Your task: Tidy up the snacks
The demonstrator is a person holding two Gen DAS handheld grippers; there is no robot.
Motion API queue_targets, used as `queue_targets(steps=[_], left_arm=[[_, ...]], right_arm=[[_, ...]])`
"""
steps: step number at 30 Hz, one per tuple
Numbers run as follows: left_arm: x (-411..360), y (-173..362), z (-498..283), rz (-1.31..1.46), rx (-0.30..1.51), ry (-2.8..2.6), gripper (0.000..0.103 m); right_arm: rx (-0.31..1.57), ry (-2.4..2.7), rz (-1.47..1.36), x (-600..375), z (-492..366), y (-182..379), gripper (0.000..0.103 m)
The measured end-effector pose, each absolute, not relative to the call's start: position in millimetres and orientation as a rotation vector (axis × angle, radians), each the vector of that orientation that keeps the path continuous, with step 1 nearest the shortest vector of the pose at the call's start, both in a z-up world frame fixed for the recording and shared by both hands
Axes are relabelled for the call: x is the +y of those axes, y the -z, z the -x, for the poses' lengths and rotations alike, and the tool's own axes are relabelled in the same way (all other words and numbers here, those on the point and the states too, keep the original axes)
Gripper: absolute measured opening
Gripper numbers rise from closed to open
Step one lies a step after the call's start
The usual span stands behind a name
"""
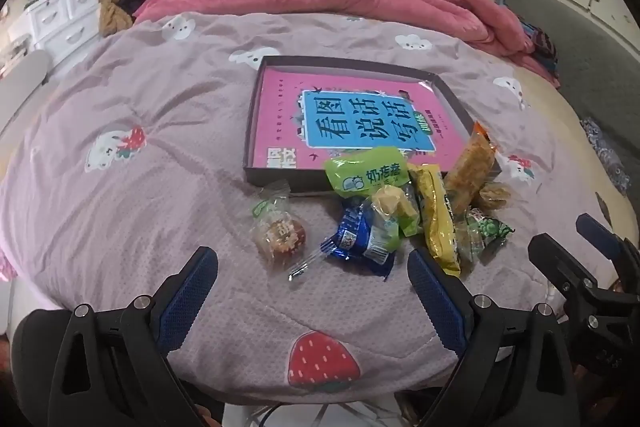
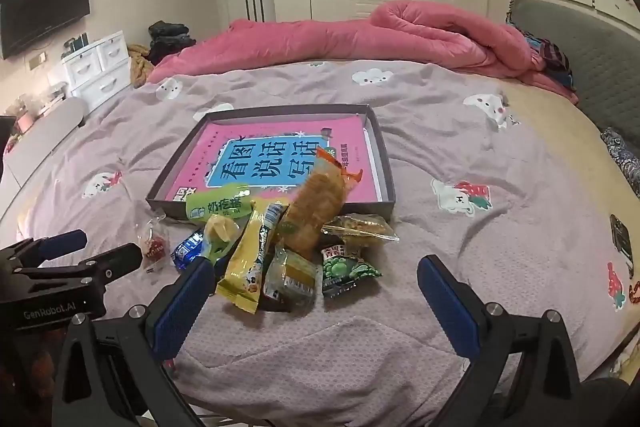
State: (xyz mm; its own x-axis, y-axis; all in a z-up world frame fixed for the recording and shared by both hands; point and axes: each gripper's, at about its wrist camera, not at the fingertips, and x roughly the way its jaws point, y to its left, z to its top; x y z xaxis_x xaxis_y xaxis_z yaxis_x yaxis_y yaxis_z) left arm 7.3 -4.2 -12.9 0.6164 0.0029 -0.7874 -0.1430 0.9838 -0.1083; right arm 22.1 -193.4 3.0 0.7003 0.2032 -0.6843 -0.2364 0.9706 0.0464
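Snacks heaped beside the box, both claws empty: your sorting has hardly begun.

Left wrist view: your left claw (image 1: 312,279) is spread wide and holds nothing; just ahead of its tips lie the clear-wrapped sweet (image 1: 278,233) and the blue packet (image 1: 354,241), with the green pack (image 1: 366,173) beyond, leaning over the near rim of the box (image 1: 250,131). Right wrist view: your right claw (image 2: 314,285) is equally wide and empty; the yellow bar (image 2: 250,263) and pea packet (image 2: 346,269) sit between its fingers, and the orange bag (image 2: 320,203) leans on the box (image 2: 384,163) farther ahead. Every snack seems left to place.
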Motion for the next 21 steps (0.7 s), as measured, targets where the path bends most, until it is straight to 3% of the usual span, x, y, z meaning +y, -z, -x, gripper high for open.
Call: queue_targets(steps=[21], left_arm=[[-6.1,10.1,-9.3,0.153,0.900,-0.075,0.096]], right_arm=[[0.747,-0.261,0.057,-191.3,-23.8,0.8,0.102]])
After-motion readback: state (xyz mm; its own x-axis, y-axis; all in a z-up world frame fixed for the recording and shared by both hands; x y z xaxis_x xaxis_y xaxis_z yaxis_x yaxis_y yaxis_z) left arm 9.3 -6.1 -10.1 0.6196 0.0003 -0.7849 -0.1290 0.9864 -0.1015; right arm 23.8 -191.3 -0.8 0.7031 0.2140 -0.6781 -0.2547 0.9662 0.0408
